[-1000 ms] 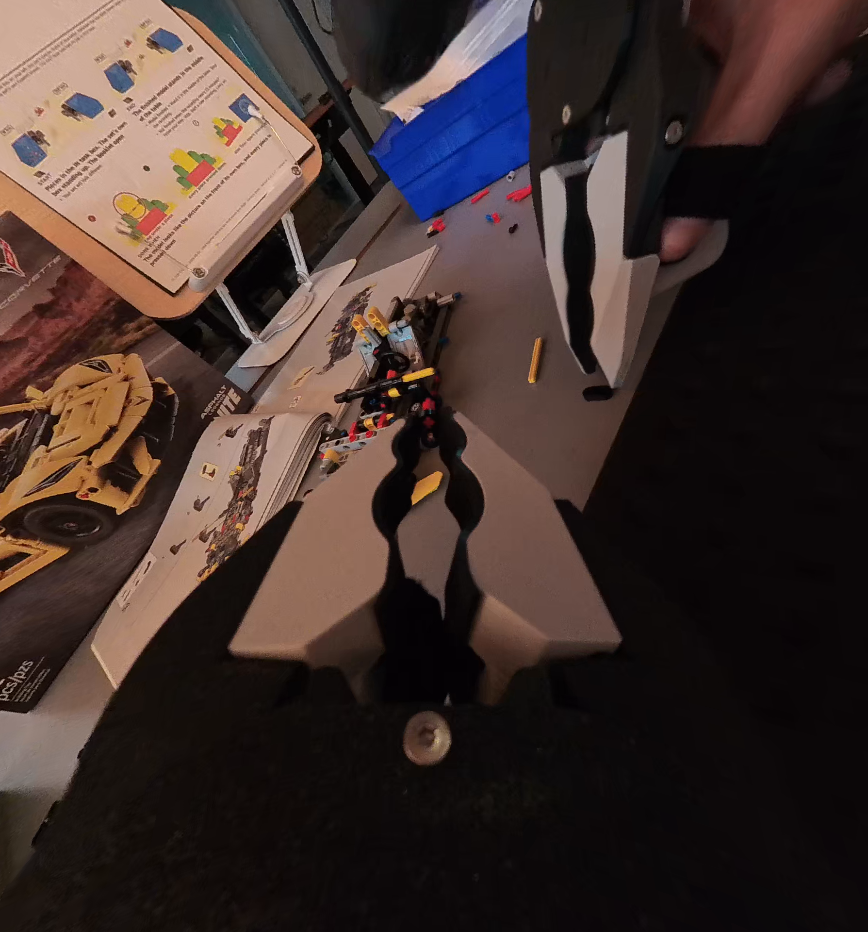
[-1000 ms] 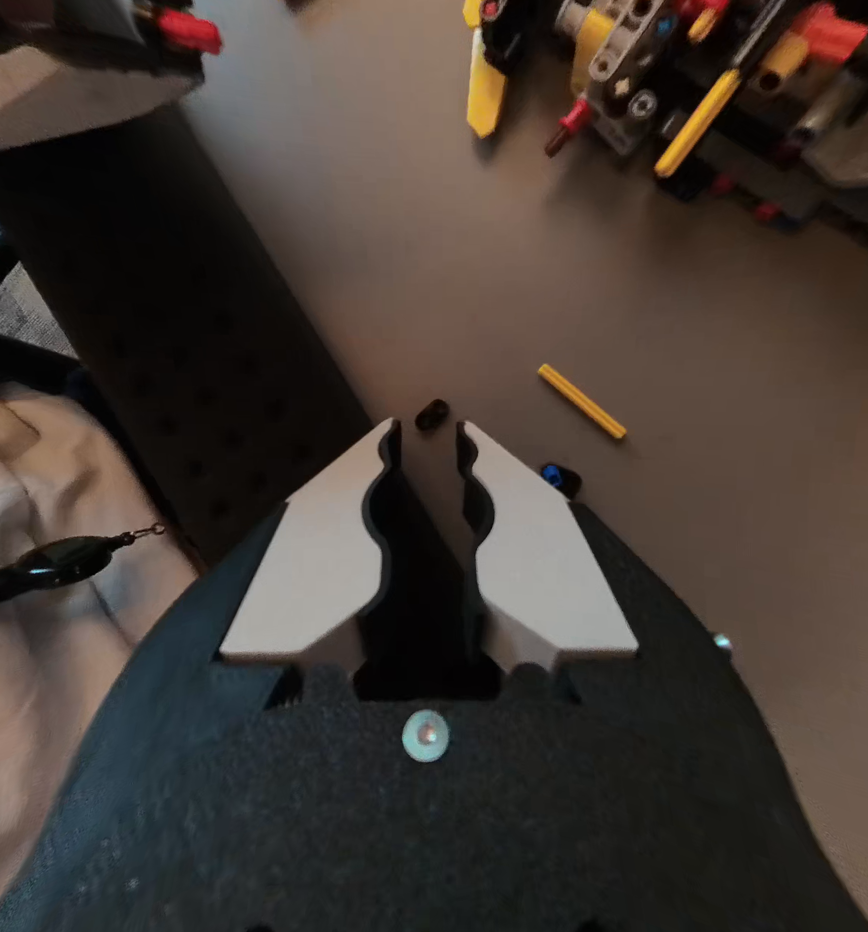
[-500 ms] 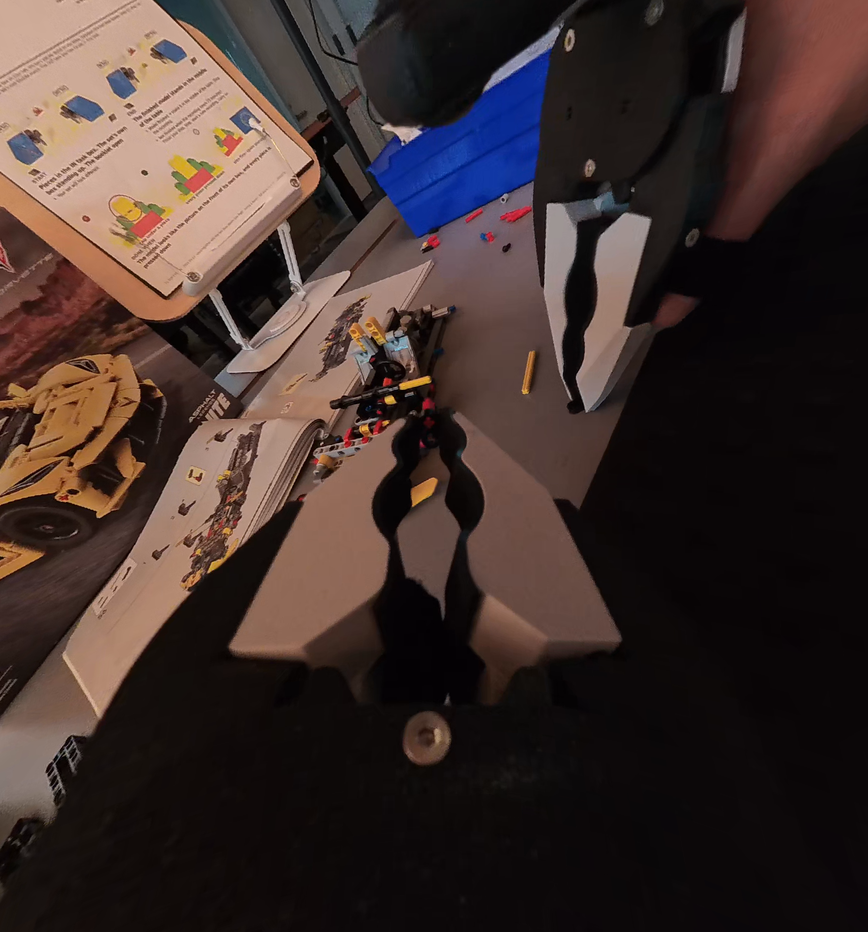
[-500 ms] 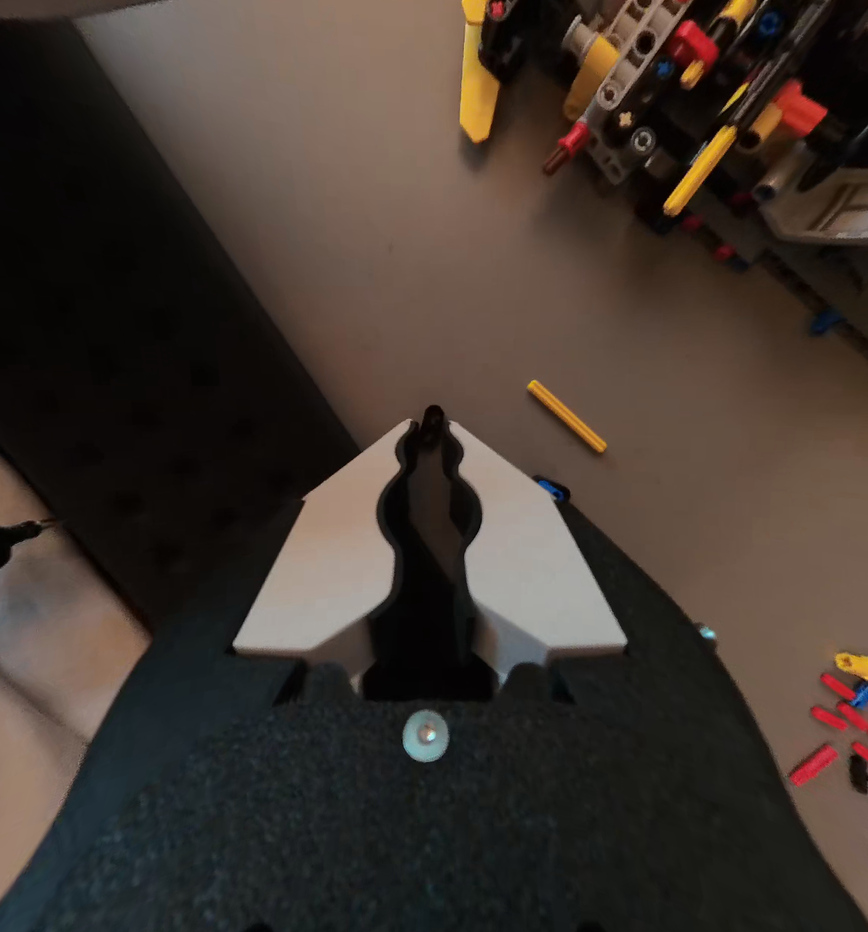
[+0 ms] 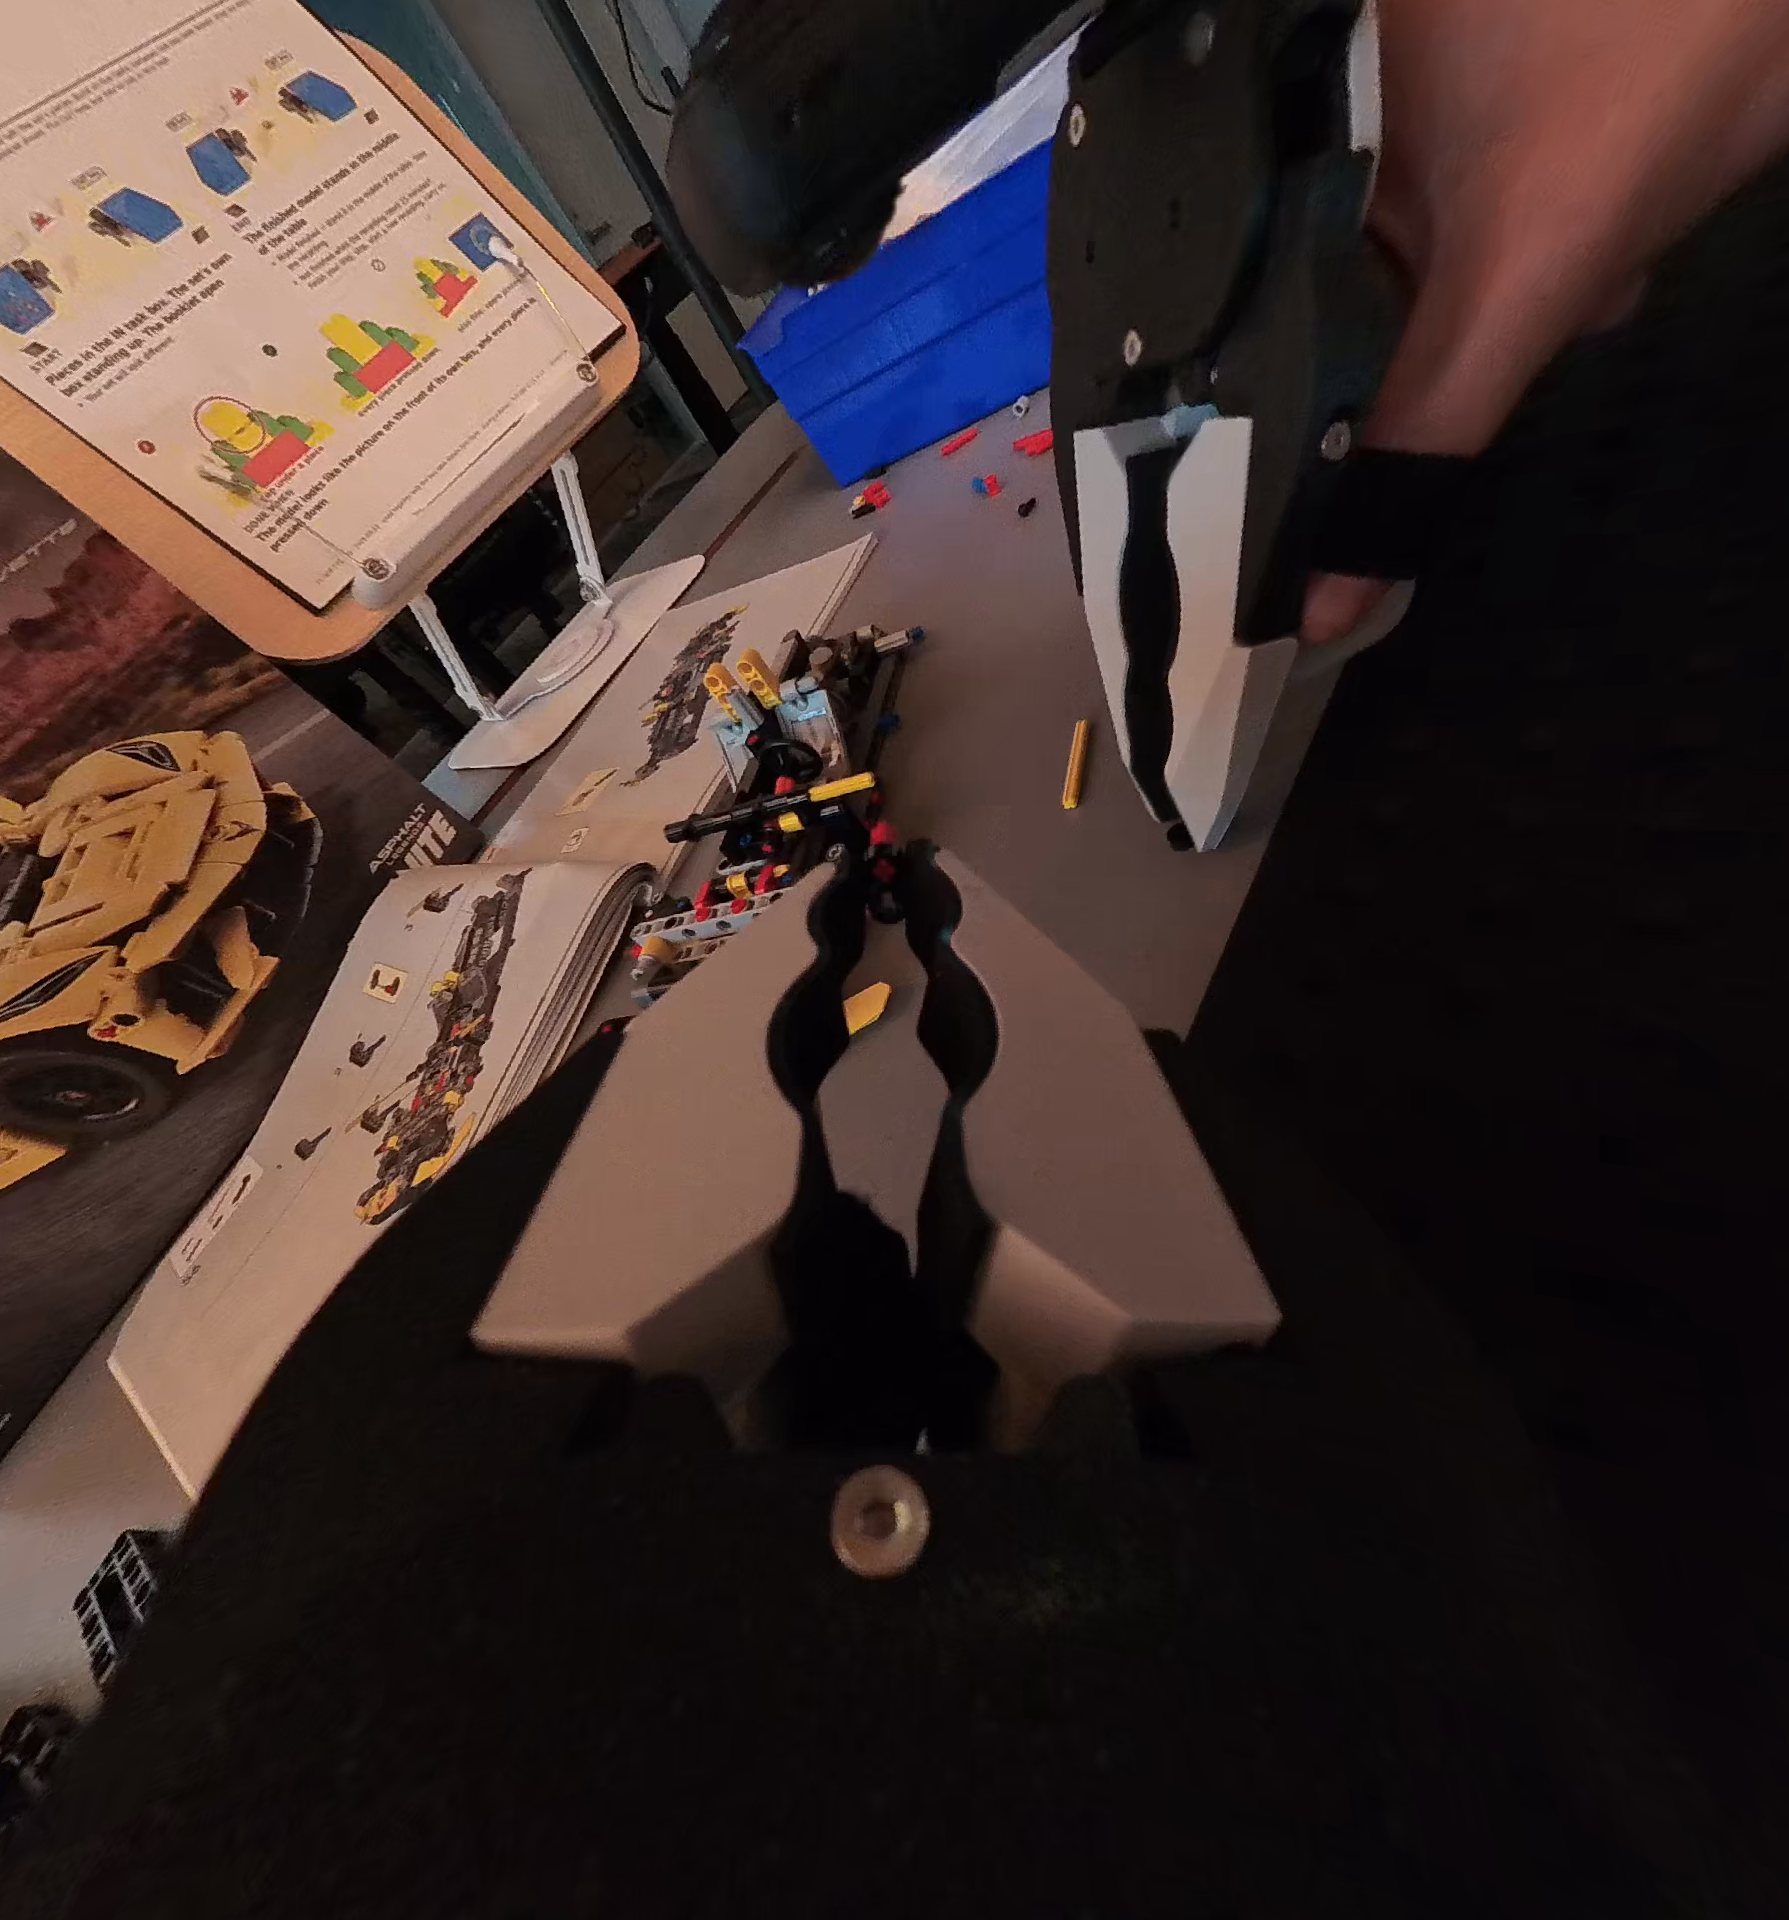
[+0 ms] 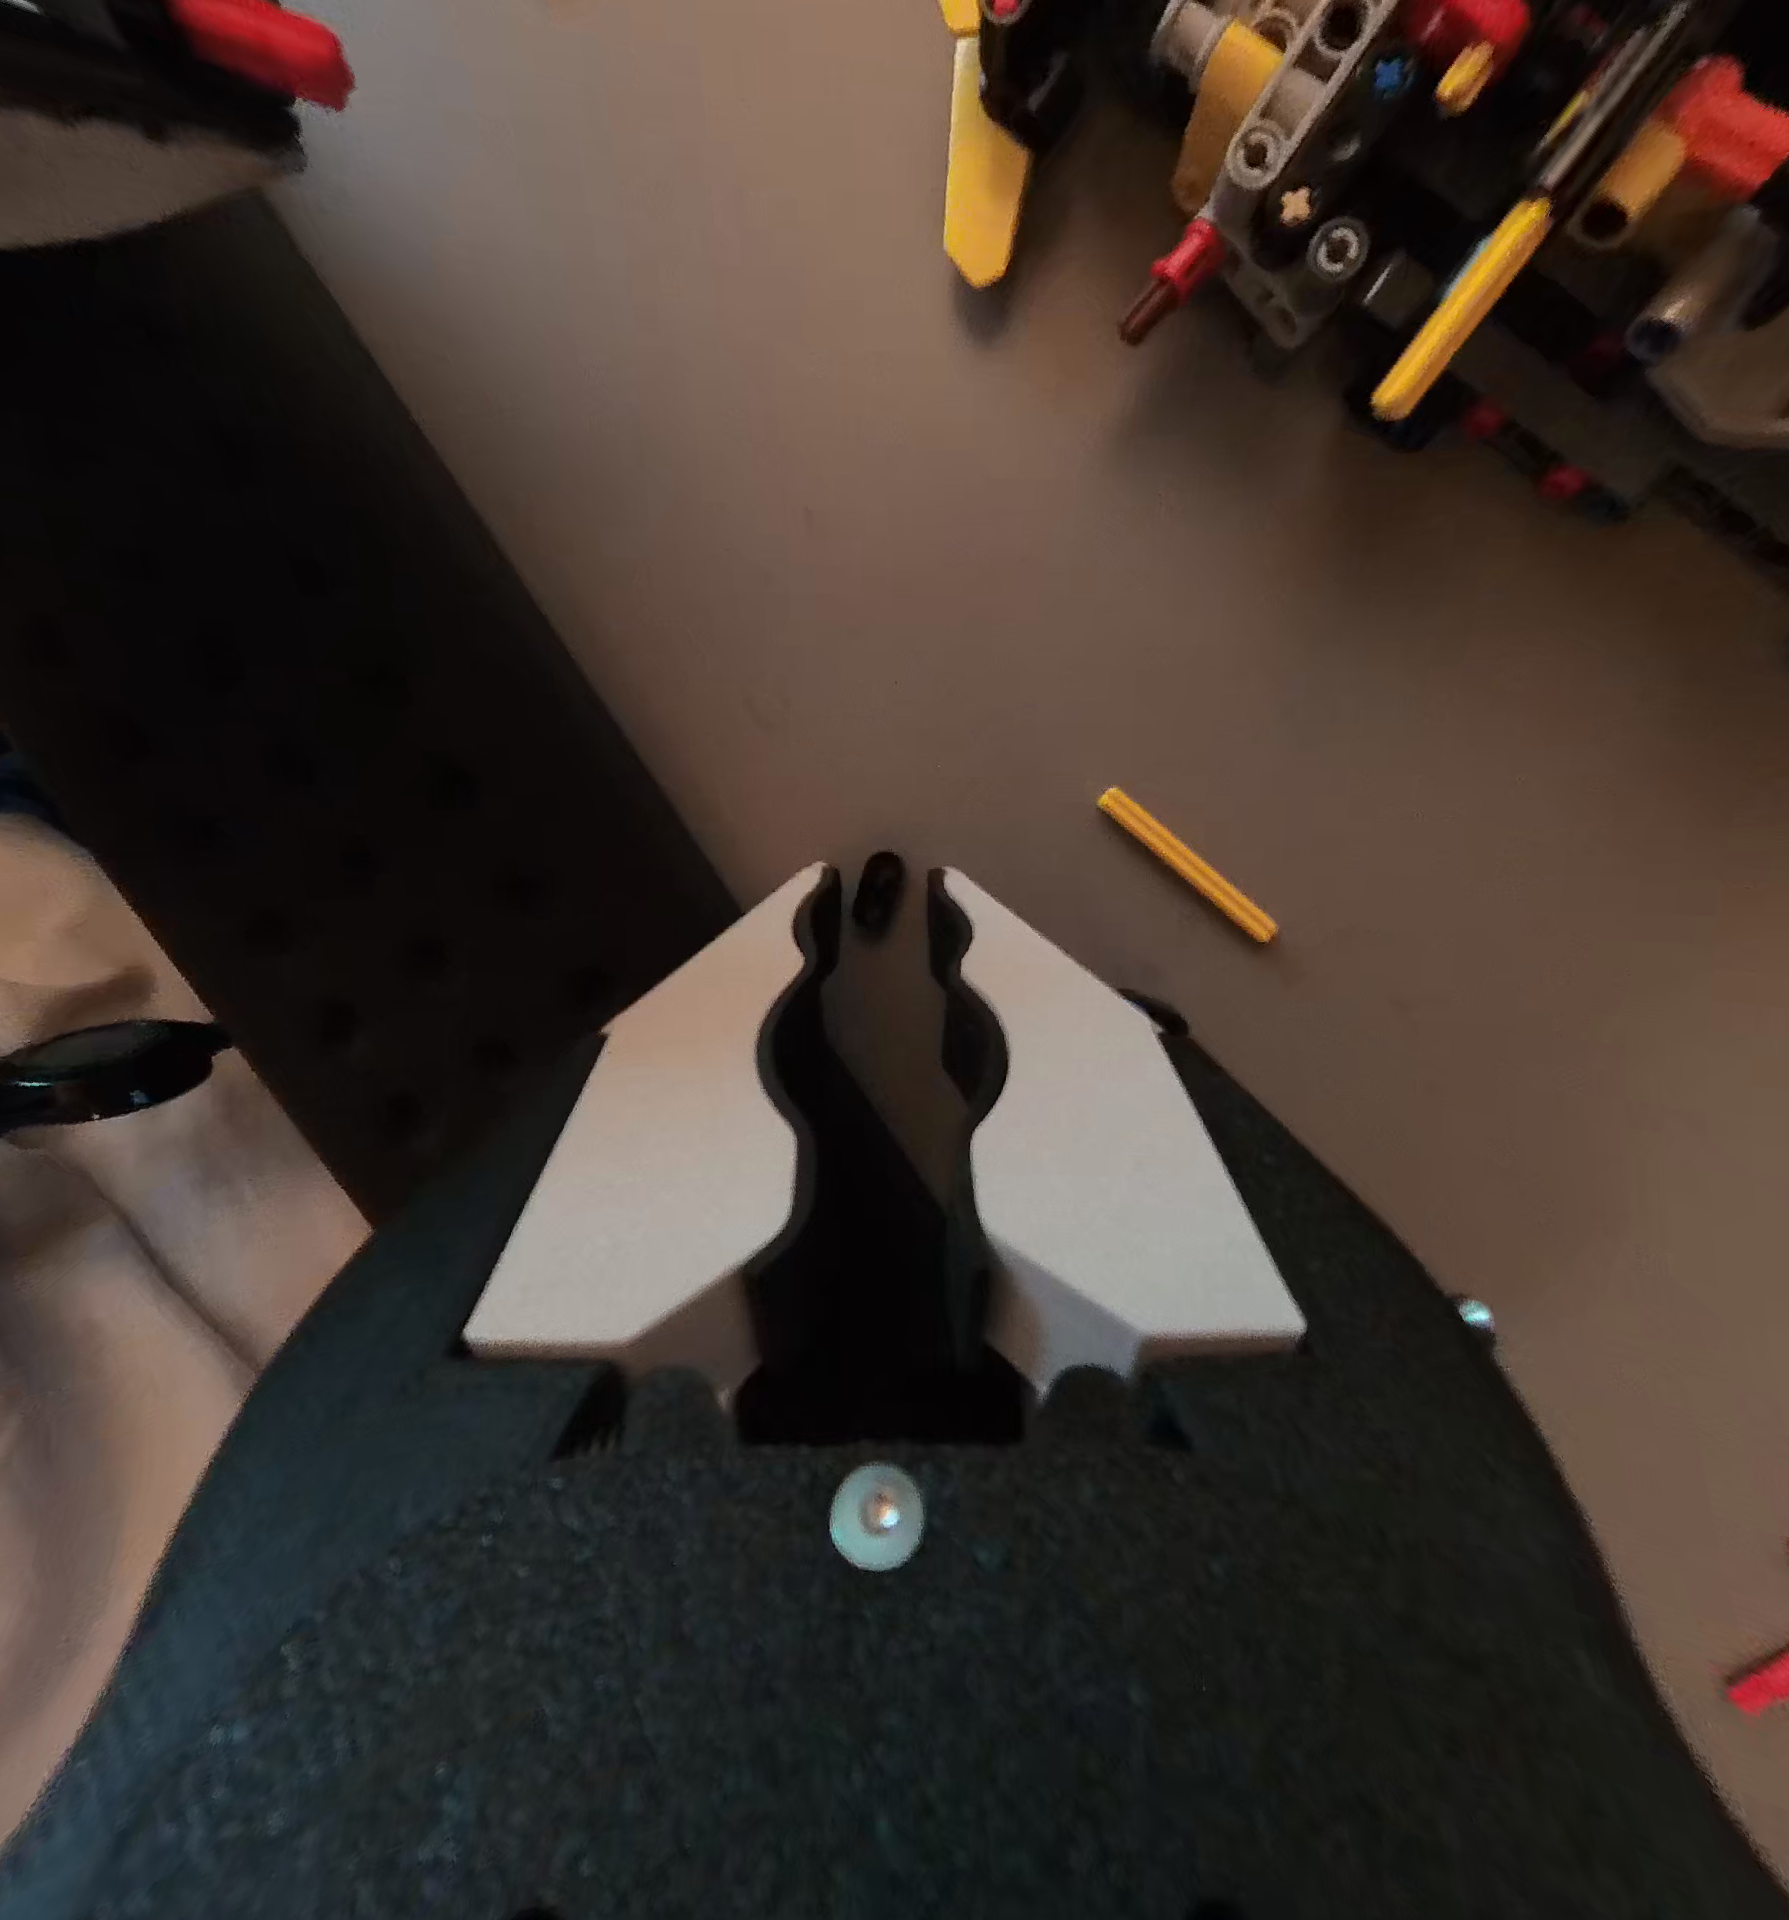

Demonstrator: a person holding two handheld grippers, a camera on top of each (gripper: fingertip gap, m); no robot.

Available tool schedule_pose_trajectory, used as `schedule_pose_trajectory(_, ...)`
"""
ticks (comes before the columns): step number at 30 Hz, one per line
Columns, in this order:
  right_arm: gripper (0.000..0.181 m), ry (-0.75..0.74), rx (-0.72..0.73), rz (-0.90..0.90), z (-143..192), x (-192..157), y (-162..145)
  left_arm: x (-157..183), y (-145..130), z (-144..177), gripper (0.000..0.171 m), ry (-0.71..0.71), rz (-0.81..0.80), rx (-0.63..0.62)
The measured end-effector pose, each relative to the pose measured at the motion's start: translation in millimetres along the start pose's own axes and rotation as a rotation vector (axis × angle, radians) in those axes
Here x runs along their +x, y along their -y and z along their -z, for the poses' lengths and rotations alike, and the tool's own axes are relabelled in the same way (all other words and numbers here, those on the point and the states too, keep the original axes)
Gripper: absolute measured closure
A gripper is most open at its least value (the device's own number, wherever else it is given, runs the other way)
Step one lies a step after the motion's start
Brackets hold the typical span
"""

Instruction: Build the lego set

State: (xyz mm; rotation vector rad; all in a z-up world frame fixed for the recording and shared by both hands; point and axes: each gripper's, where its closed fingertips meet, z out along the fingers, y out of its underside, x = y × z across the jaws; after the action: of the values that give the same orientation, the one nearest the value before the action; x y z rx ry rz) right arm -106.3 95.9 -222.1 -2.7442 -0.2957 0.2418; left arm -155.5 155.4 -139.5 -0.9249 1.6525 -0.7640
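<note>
Now parted again: right gripper point(image 6: 877, 883) fingers, pinched shut on black pin point(image 6: 877, 891) half a second ago, stand apart with pin loose between tips on grey table point(image 6: 973, 623) near its edge. Likely failed pinch, regrasp due. Pin's long axis along fingers, pointing away. Left gripper point(image 5: 885, 868) narrowly open, empty, near chassis assembly point(image 5: 796, 810).

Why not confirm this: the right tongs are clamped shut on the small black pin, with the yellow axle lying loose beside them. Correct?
Not quite. The right wrist view shows the right tongs open, the small black pin between their tips, not clamped. The yellow axle lies loose beside them.
</note>
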Motion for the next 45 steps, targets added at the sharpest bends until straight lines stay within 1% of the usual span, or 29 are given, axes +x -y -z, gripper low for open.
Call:
schedule_pose_trajectory(6,0.174,-0.106,0.005,0.085,-1.7,2.4,0.7,-0.2,0.5,0.3,0.167,-0.007,0.010,0.005)
schedule_pose_trajectory(9,0.175,-0.075,0.005,0.072,-2.0,2.0,1.4,-3.6,2.5,1.3,0.167,-0.015,0.050,0.022)
schedule_pose_trajectory(10,0.174,-0.047,0.024,0.075,-2.5,0.9,3.3,-5.6,4.7,2.4,0.167,-0.022,0.078,0.039)
schedule_pose_trajectory(11,0.175,0.010,0.078,0.088,-1.5,-4.3,9.9,-8.1,8.4,3.7,0.167,-0.034,0.117,0.065)
schedule_pose_trajectory(12,0.175,0.083,0.177,0.112,3.3,-12.1,22.8,-10.5,13.8,5.1,0.167,-0.052,0.166,0.101)
schedule_pose_trajectory(14,0.175,0.240,0.458,0.134,25.4,-24.2,57.9,-13.9,29.3,8.7,0.167,-0.119,0.298,0.202)
schedule_pose_trajectory(16,0.176,0.491,0.789,0.187,68.4,-45.8,86.9,-13.9,42.4,11.3,0.167,-0.219,0.431,0.289)
schedule_pose_trajectory(17,0.176,0.565,0.940,0.190,88.0,-47.2,96.7,-13.5,45.3,10.7,0.167,-0.260,0.475,0.312)
schedule_pose_trajectory(18,0.176,0.620,1.036,0.174,98.7,-44.7,102.4,-13.6,46.5,9.8,0.167,-0.294,0.514,0.325)
schedule_pose_trajectory(19,0.175,0.686,1.076,0.159,103.6,-43.4,104.2,-13.7,46.9,9.2,0.167,-0.324,0.545,0.332)
schedule_pose_trajectory(21,0.175,0.778,1.083,0.113,102.9,-40.8,105.1,-14.9,47.8,10.3,0.167,-0.356,0.581,0.350)
schedule_pose_trajectory(23,0.175,0.819,1.095,0.111,104.8,-43.7,105.8,-16.5,48.1,11.6,0.167,-0.360,0.595,0.363)
schedule_pose_trajectory(27,0.174,0.829,1.059,0.138,98.5,-52.3,107.2,-12.8,47.6,10.3,0.167,-0.377,0.589,0.353)
schedule_pose_trajectory(37,0.175,0.863,1.050,0.122,99.2,-51.8,105.9,-9.1,47.4,10.1,0.167,-0.409,0.594,0.348)
schedule_pose_trajectory(45,0.175,0.891,1.014,0.138,96.4,-52.9,102.9,-5.7,45.9,8.9,0.167,-0.440,0.602,0.330)
